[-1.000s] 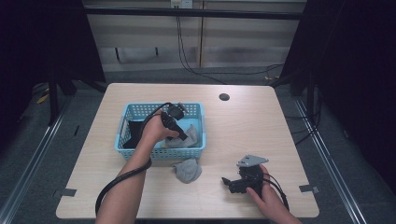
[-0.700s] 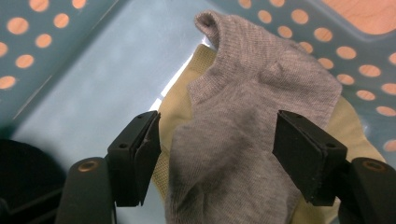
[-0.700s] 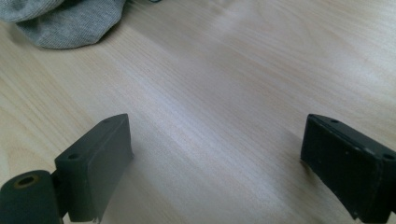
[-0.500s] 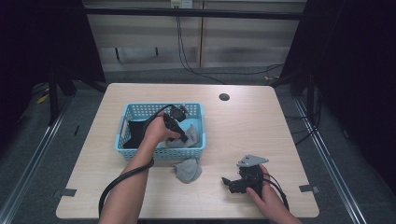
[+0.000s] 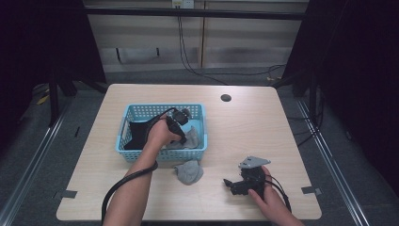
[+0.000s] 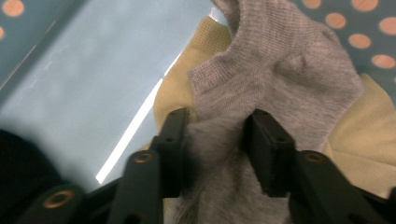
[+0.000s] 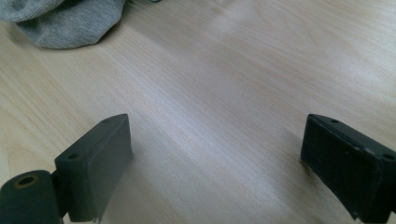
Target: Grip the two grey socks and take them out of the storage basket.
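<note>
Left gripper (image 5: 181, 123) reached down into the blue basket (image 5: 123, 133), over its right half. Jaws just closing, narrowed to a moderate gap, pads pressed from both sides on a bunched fold of a grey sock (image 6: 275, 79). Seen in the left gripper view draped over a pale yellow cloth (image 6: 369, 140) on the basket's light blue floor; seen from the high view against the right wall of the basket, near its front-right corner. A black garment (image 5: 136, 134) filling the basket's left half, touching the front wall. Basket set on the left-centre part of the table (image 5: 254, 127), its front wall well back from the table's front edge.

A second grey sock (image 5: 189, 172) crumpled on the table just in front of the basket's front-right corner, clear of both grippers; in the right gripper view caught at the upper left, well ahead of the jaws.

Right gripper (image 5: 231, 184) held low near the table's front edge, right of centre, pointed toward the left. Jaws spread wide, nothing between them but bare wood, the two black fingers (image 7: 100, 161) far apart just above the surface. Grey three-cornered plate on top. A small dark hole (image 5: 226, 98) near the table's back edge, right of centre.
</note>
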A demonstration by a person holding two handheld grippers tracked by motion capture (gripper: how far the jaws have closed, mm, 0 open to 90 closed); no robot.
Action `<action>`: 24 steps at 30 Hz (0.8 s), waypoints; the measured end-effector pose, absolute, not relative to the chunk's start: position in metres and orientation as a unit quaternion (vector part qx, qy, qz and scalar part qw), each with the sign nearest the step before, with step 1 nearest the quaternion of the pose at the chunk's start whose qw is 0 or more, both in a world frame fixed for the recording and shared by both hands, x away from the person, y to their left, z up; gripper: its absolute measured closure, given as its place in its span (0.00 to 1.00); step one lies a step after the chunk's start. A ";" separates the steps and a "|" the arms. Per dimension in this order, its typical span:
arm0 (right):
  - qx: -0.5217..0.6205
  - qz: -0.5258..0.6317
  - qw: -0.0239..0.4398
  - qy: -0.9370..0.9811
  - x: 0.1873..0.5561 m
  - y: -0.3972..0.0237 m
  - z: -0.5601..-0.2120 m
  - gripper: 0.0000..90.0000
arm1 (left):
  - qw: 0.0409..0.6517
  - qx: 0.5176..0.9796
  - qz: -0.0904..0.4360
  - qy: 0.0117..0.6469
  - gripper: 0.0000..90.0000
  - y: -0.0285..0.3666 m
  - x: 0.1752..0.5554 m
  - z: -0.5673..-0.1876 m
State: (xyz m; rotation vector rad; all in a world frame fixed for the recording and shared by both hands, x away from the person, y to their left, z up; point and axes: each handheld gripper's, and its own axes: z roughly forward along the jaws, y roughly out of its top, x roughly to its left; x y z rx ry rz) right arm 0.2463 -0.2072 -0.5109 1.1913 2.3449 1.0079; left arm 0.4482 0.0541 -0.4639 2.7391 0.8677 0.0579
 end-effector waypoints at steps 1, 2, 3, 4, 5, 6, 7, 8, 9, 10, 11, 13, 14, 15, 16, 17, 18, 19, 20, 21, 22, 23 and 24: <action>0.417 0.353 0.162 0.822 0.246 -0.207 -0.511 0.09 | 0.127 0.945 0.016 0.302 0.74 0.053 0.447 -0.463; 0.417 0.353 0.162 0.822 0.246 -0.207 -0.511 0.09 | 0.120 0.947 0.018 0.298 0.78 0.052 0.447 -0.462; 0.417 0.354 0.162 0.822 0.246 -0.207 -0.511 0.09 | 0.118 0.946 0.021 0.303 0.82 0.050 0.446 -0.461; 0.417 0.353 0.162 0.822 0.246 -0.207 -0.511 0.09 | 0.114 0.944 0.018 0.309 0.83 0.049 0.445 -0.460; 0.416 0.354 0.162 0.822 0.246 -0.207 -0.511 0.09 | 0.111 0.943 0.018 0.313 0.85 0.049 0.444 -0.460; 0.417 0.353 0.162 0.822 0.246 -0.207 -0.511 0.09 | 0.110 0.943 0.018 0.313 0.87 0.048 0.444 -0.457; 0.416 0.354 0.162 0.822 0.246 -0.207 -0.511 0.09 | 0.110 0.943 0.020 0.314 0.88 0.049 0.444 -0.456; 0.417 0.353 0.162 0.822 0.246 -0.207 -0.511 0.09 | 0.110 0.944 0.017 0.311 0.88 0.050 0.445 -0.453; 0.417 0.353 0.162 0.822 0.246 -0.207 -0.511 0.09 | 0.113 0.943 0.015 0.313 0.88 0.050 0.445 -0.451; 0.417 0.353 0.162 0.822 0.246 -0.207 -0.511 0.09 | 0.114 0.942 0.015 0.315 0.88 0.051 0.444 -0.448; 0.417 0.353 0.162 0.822 0.246 -0.207 -0.511 0.09 | 0.118 0.941 0.012 0.316 0.88 0.052 0.444 -0.444; 0.415 0.354 0.164 0.822 0.247 -0.207 -0.511 0.09 | 0.121 0.939 0.010 0.321 0.88 0.055 0.445 -0.439; 0.416 0.353 0.164 0.822 0.247 -0.207 -0.511 0.09 | 0.122 0.939 0.008 0.323 0.88 0.056 0.445 -0.436; 0.415 0.353 0.164 0.822 0.247 -0.207 -0.511 0.09 | 0.122 0.939 0.008 0.321 0.88 0.058 0.445 -0.432; 0.415 0.354 0.164 0.822 0.247 -0.207 -0.511 0.09 | 0.126 0.938 0.006 0.322 0.88 0.059 0.445 -0.430; 0.415 0.354 0.164 0.822 0.247 -0.207 -0.511 0.09 | 0.128 0.938 0.004 0.321 0.88 0.060 0.445 -0.427; 0.415 0.354 0.164 0.822 0.247 -0.207 -0.511 0.09 | 0.130 0.937 0.002 0.323 0.88 0.060 0.445 -0.425; 0.415 0.354 0.163 0.822 0.247 -0.207 -0.511 0.09 | 0.132 0.936 0.002 0.326 0.88 0.061 0.445 -0.423; 0.415 0.354 0.164 0.822 0.247 -0.207 -0.511 0.09 | 0.133 0.936 0.000 0.326 0.88 0.062 0.445 -0.421; 0.416 0.353 0.164 0.822 0.247 -0.207 -0.511 0.09 | 0.135 0.935 -0.001 0.327 0.88 0.064 0.446 -0.418; 0.415 0.353 0.164 0.822 0.247 -0.207 -0.511 0.09 | 0.136 0.935 -0.001 0.328 0.88 0.065 0.446 -0.416; 0.416 0.353 0.164 0.822 0.247 -0.207 -0.511 0.09 | 0.139 0.933 -0.001 0.331 0.88 0.066 0.446 -0.414; 0.416 0.353 0.164 0.822 0.247 -0.207 -0.511 0.09 | 0.142 0.932 -0.001 0.333 0.88 0.067 0.446 -0.413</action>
